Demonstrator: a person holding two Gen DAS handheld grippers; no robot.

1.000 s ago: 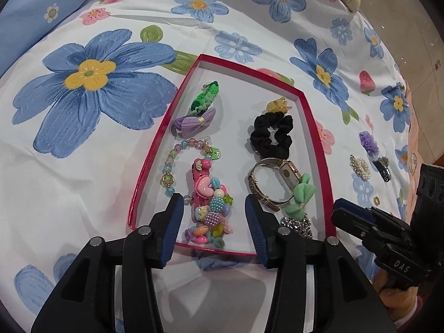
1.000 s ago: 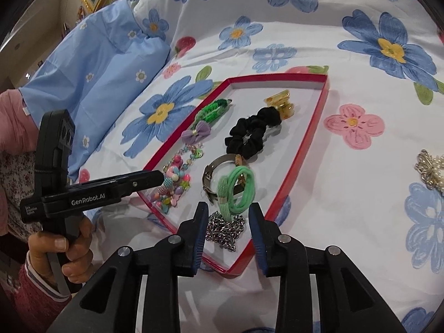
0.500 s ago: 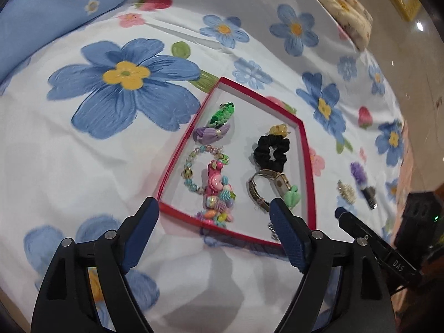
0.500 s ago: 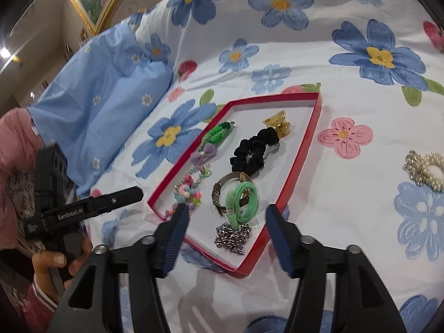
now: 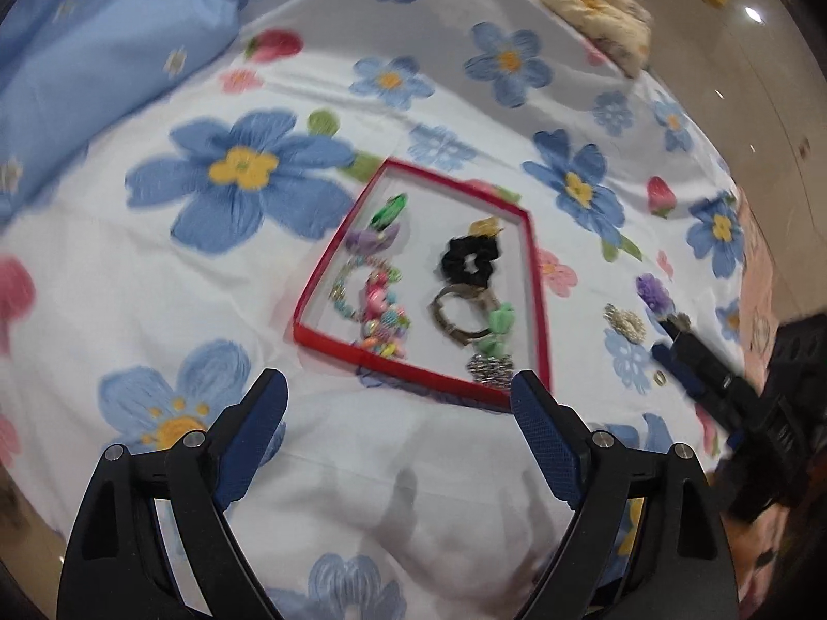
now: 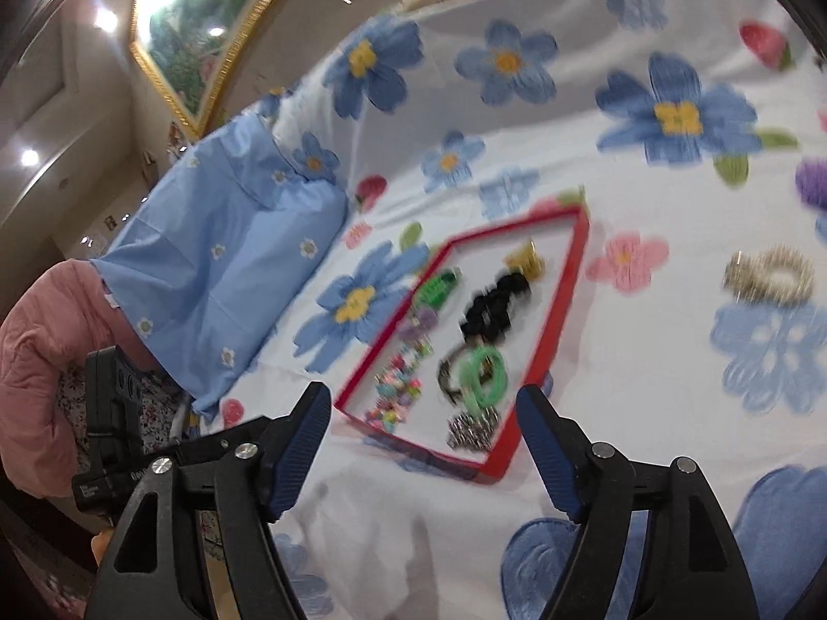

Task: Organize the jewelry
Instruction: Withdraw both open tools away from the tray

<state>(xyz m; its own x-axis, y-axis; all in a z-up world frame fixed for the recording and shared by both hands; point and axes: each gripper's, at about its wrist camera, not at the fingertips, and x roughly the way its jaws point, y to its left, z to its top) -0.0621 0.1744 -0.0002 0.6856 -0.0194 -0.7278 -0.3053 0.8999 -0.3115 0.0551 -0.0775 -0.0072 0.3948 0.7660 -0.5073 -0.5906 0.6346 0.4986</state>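
Your left gripper (image 5: 398, 392) and right gripper (image 6: 424, 408) are both wide apart and hold nothing. The red tray (image 5: 315, 287) lies on the bed just ahead. It holds what looks like a black scrunchie (image 5: 468, 258).

I'm in a bedroom at home. Under me is a bed spread with a white sheet (image 5: 413, 491) printed with blue flowers, and a blue pillow (image 6: 232, 268) lies at its head. A gold-framed painting (image 6: 207, 26) hangs on the wall, ceiling spotlights glow, and a glossy tiled floor (image 5: 765, 77) runs beside the bed.
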